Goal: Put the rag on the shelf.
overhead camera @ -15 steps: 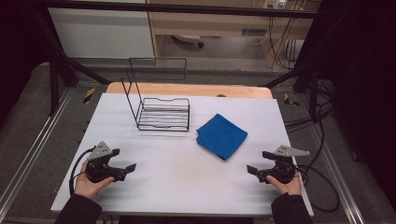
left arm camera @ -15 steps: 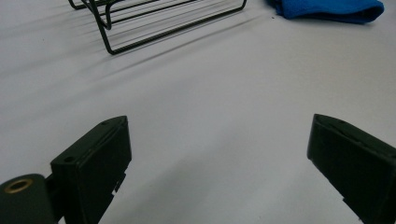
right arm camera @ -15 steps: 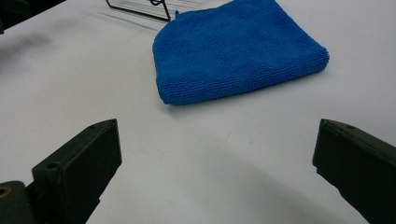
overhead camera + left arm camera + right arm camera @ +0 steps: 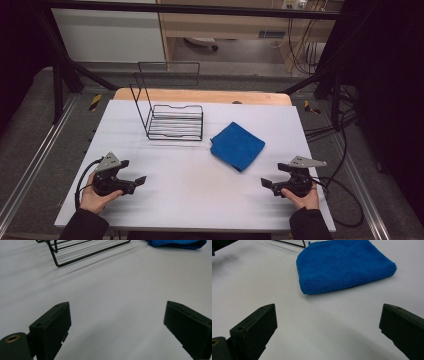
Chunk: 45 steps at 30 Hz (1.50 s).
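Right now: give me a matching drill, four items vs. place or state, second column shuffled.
Column 1:
1. rack
2. cloth
3. left tool
4. right tool

Column 2:
A. folded, flat on the table, right of centre
B. open, held at the near right edge
C. standing at the far left, nothing in it
D. open, held at the near left edge

Pairs: 1-C, 2-A, 3-D, 4-B
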Available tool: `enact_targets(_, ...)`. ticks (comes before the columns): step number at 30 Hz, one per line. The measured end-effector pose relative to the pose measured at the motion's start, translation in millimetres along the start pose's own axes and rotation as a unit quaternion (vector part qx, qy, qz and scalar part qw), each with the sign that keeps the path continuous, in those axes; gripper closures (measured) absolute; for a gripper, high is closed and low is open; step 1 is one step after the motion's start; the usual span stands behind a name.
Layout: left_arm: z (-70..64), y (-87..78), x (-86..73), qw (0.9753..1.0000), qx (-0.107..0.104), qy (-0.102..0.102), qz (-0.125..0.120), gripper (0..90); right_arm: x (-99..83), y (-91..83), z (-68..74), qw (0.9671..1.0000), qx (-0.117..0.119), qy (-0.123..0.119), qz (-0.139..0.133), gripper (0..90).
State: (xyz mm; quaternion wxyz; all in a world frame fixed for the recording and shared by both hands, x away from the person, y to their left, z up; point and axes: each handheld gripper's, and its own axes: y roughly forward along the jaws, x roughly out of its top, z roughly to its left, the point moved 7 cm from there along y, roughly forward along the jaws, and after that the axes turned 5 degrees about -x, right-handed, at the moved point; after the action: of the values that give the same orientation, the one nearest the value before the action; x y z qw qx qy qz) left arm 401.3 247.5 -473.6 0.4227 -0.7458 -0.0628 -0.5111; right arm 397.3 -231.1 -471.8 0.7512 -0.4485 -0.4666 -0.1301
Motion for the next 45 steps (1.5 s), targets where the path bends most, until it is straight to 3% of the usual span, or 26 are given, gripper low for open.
enact_targets(13, -0.2, 0.1, 0.7, 1.0, 0.002, -0.003, -0.002, 7.6, 6.2, 12.1, 17.3, 0.9999, 0.003, -0.011, 0.009, 3.0)
enact_targets(21, -0.2, 0.6, 1.8, 1.0, 0.004, -0.006, -0.006, 7.6, 14.7, 27.9, 31.1, 0.9991, -0.016, -0.033, 0.023, 8.2)
enact_targets(27, 0.2, 0.7, 1.7, 0.9999, 0.006, -0.008, -0.007, 7.6, 22.3, 35.3, 35.7, 0.9989, -0.023, -0.033, 0.025, 13.3)
enact_targets(30, 0.2, 0.8, 1.4, 0.9999, 0.007, -0.006, -0.005, 7.7, 27.9, 40.4, 38.6, 0.9984, -0.029, -0.04, 0.028, 22.9)
enact_targets(34, 0.6, 0.3, 1.7, 0.9999, 0.008, -0.007, -0.006, 7.8, 31.2, 46.3, 40.3, 0.9979, -0.03, -0.045, 0.037, 28.8)
enact_targets(35, 0.5, 0.2, 1.7, 0.9999, 0.008, -0.007, -0.006, 7.9, 32.3, 51.0, 41.1, 0.9974, -0.028, -0.051, 0.042, 34.7)
enact_targets(37, 0.3, 0.2, 2.0, 0.9999, 0.008, -0.007, -0.007, 8.0, 32.7, 53.8, 40.8, 0.9971, -0.03, -0.054, 0.044, 37.0)
enact_targets(42, 0.7, 0.1, 1.7, 0.9999, 0.01, -0.006, -0.005, 8.5, 33.6, 72.5, 41.3, 0.9949, -0.027, -0.069, 0.068, 52.0)
enact_targets(45, 1.6, -0.9, 1.4, 0.9999, 0.011, -0.006, -0.005, 8.6, 33.1, 79.7, 41.3, 0.9941, -0.029, -0.072, 0.075, 55.7)
